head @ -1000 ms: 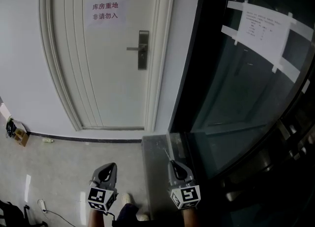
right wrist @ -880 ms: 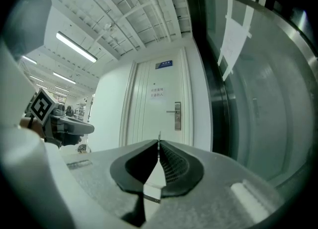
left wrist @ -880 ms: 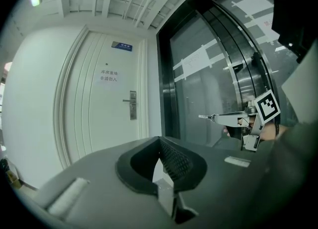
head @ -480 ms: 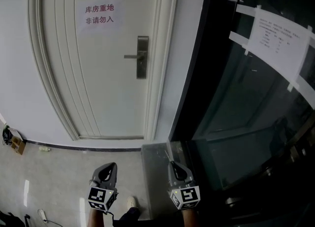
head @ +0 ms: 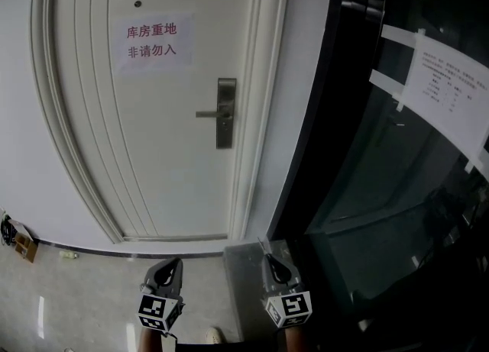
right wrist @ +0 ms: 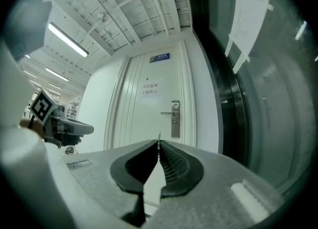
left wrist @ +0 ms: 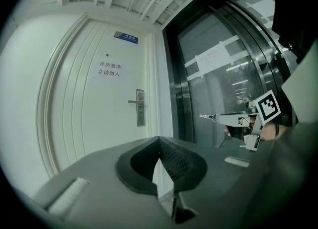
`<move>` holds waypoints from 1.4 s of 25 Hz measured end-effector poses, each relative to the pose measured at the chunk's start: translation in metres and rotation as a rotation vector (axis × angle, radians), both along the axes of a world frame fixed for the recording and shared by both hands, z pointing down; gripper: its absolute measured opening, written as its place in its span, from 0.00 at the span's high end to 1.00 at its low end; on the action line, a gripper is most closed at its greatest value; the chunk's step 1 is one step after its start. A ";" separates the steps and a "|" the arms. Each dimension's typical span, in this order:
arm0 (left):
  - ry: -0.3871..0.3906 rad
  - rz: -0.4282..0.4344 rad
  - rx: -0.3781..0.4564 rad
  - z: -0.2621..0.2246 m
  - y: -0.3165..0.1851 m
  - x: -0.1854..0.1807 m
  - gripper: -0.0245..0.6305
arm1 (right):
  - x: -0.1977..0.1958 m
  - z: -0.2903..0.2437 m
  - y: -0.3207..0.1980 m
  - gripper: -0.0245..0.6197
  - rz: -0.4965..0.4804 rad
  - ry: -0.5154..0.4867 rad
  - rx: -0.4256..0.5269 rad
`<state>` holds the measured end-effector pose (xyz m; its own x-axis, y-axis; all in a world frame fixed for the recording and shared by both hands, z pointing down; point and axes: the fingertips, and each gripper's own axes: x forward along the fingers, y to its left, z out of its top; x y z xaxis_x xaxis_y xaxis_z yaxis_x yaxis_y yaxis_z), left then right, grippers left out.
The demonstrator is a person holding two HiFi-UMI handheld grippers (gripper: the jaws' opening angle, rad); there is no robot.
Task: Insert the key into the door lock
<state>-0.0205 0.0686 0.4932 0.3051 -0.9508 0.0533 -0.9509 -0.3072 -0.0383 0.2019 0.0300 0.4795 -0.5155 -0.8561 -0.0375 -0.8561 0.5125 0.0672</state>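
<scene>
door (head: 153,137) closer than before, right hand-held gripper (head: 267,260) clamped on key (left wrist: 209,117), left hand-held gripper (head: 170,266) closed, empty

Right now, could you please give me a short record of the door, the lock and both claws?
door: white, closed, paper notice on it
lock plate: at the door's right edge, with lever handle; key not at it
right claw: shut on the key, well short of the door
left claw: shut, empty
right of door: glass wall
</scene>
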 end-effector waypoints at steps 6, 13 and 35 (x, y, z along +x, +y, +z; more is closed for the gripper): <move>0.005 0.013 0.001 0.002 -0.041 -0.031 0.96 | -0.030 -0.002 -0.039 0.95 0.017 0.005 0.010; 0.017 0.031 -0.014 0.011 -0.077 -0.044 0.96 | -0.045 0.003 -0.073 0.95 0.034 0.032 0.001; 0.014 0.037 -0.006 0.023 -0.203 -0.085 0.96 | -0.075 0.012 -0.196 0.95 0.072 0.056 0.037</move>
<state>-0.1055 -0.1346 0.5158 0.3411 -0.9384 0.0543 -0.9392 -0.3427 -0.0228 0.1272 -0.1658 0.4911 -0.4550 -0.8895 -0.0423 -0.8849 0.4463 0.1332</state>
